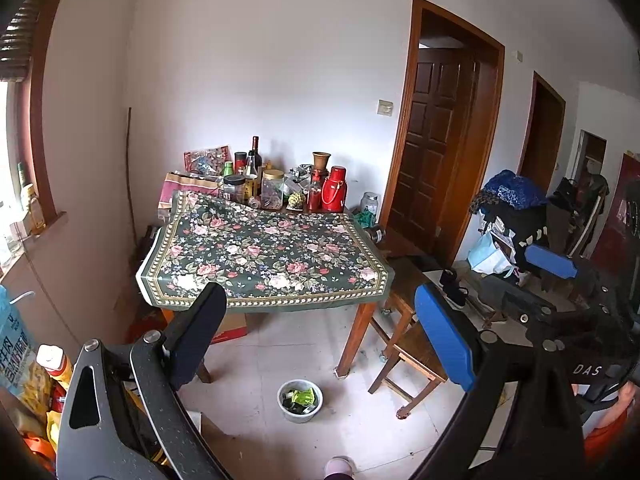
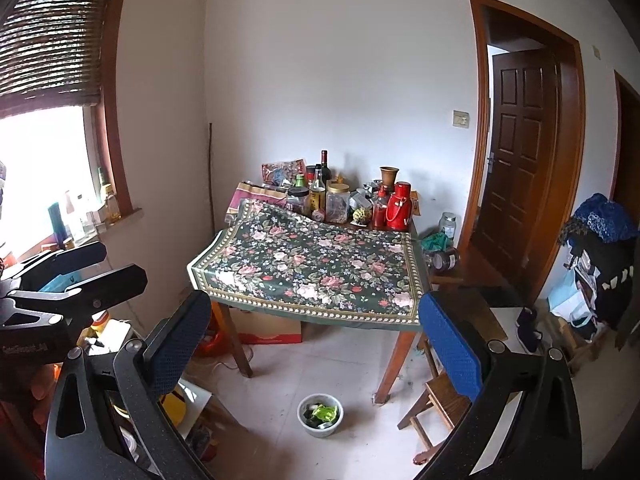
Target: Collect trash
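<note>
Both grippers are held high in the room with jaws wide apart, and neither holds anything. The small bowl (image 1: 300, 400) with green wrappers (image 1: 303, 397) stands on the floor, below and ahead of the left gripper (image 1: 320, 320), beside the table leg (image 1: 354, 340). From the right gripper (image 2: 316, 332) it also lies low and central, so neither seems clearly nearer.

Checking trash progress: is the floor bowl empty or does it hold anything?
Not empty. The bowl on the floor holds trash, including a green wrapper and dark scraps, seen in both views.
</note>
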Demonstrator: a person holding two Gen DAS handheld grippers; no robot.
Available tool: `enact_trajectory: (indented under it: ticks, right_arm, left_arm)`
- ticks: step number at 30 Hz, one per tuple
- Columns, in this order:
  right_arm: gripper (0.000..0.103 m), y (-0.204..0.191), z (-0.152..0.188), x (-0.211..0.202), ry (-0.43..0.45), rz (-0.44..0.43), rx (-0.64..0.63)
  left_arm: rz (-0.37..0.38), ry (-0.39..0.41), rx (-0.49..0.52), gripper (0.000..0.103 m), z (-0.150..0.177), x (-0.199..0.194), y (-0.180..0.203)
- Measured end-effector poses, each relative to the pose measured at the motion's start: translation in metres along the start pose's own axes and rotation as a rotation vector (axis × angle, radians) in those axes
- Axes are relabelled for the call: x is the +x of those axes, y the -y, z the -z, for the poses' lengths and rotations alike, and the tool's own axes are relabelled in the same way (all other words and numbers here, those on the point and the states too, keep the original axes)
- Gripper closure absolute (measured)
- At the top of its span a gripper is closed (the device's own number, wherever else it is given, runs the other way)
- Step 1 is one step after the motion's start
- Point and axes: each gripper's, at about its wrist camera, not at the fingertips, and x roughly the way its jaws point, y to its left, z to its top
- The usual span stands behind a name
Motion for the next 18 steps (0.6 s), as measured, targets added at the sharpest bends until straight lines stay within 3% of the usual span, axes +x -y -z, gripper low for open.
enact_trajectory:
  ticks: [18]
  right_arm:
    - [0.0,0.0002,-0.0017,0.0014,-0.005,0.0,0.007]
  left_arm:
    - [0.007,0.003,-0.01,0.007,0.0016,0.0001,-0.0012]
